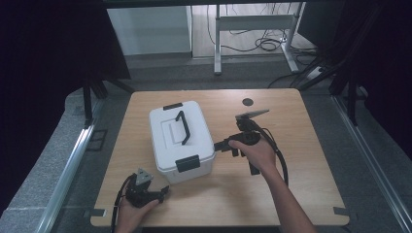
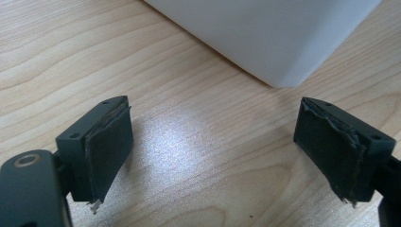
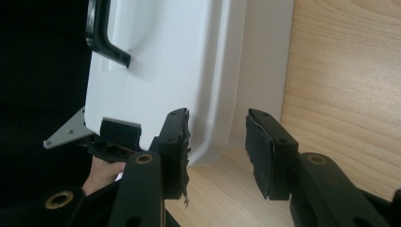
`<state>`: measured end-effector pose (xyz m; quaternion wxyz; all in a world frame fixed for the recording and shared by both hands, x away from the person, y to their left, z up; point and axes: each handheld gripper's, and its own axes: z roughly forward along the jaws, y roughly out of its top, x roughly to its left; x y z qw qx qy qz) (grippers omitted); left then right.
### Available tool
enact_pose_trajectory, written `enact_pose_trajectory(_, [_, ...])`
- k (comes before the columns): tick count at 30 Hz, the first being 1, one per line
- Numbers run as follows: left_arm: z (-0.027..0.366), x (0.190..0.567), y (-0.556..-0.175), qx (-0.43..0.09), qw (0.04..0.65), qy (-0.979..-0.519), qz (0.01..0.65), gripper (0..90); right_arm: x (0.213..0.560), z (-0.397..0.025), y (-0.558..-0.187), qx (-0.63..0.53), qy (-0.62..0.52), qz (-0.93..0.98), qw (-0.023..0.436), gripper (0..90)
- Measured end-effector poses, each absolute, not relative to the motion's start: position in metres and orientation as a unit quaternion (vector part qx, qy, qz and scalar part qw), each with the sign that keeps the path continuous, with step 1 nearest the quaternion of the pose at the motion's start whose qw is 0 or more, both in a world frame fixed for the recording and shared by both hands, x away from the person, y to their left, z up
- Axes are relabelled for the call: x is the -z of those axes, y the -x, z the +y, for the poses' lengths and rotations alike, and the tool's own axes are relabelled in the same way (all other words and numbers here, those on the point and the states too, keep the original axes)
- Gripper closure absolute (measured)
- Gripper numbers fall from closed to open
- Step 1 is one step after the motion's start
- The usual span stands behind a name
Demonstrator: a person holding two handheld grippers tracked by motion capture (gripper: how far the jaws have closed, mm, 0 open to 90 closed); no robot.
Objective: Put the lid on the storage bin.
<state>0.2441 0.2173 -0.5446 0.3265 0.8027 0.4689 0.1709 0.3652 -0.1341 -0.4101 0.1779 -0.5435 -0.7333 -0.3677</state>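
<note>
White lidded storage box (image 1: 180,141), mid-table (image 1: 291,194): my right gripper (image 1: 219,145) just beside its right wall, jaws parted, empty; my left gripper (image 1: 165,192) near its front corner, wide open, empty

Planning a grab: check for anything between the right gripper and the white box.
Nothing visible. The right gripper, jaws open, points at the white box's right side, with bare table between; one jaw already overlaps the lid's edge.

A light wooden table with rounded corners (image 1: 301,160) carries a white plastic storage box with a black handle and black latches (image 1: 167,145), standing left of centre. A small dark round disc (image 1: 248,102) lies near the far edge.
</note>
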Motion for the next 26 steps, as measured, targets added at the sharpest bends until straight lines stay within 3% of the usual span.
enact_pose_trajectory(26, [0.217, 0.545, -0.244, -0.171, 0.326, -0.803, 0.468, 12.4, 0.451, -0.177, -0.342, 0.395, 0.564, -0.706, 0.169, 53.2])
